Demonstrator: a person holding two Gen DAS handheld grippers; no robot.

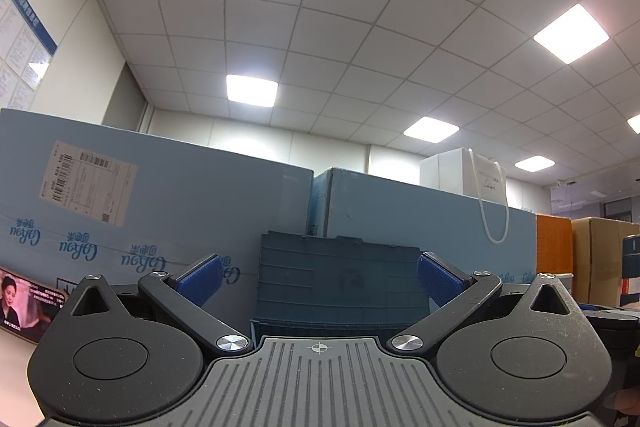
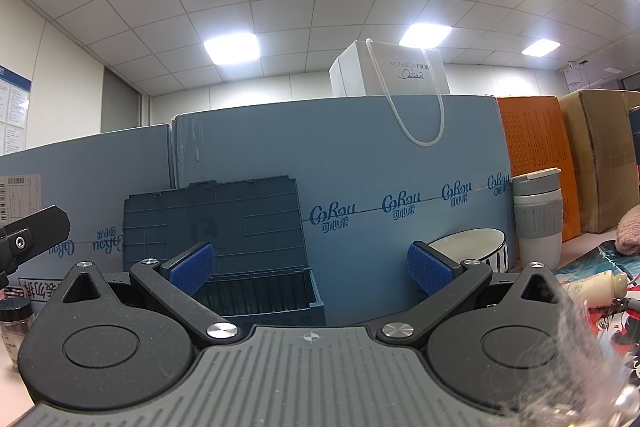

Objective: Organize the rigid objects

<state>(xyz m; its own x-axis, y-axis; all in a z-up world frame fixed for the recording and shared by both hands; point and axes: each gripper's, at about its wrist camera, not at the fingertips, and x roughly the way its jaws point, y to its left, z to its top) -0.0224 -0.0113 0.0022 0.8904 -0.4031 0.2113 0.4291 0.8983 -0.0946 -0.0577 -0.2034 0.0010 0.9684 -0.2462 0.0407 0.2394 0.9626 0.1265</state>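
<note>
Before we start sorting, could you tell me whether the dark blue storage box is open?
Open: the storage box has its lid upright against the cartons.

White tiled ceiling (image 1: 360,27), lit square panels (image 1: 252,90), pale walls (image 2: 72,87)

An open-lidded storage bin (image 2: 256,291) stands on the table, its raised lid (image 2: 212,223) leaning back against a row of large cartons (image 2: 360,155). A paper gift bag (image 2: 390,71) sits on top of the cartons; right of the bin a bowl (image 2: 472,247) lies before them, with a lidded travel cup (image 2: 536,217) just right of the bowl. A small jar (image 2: 14,319) stands far left of the bin
</note>
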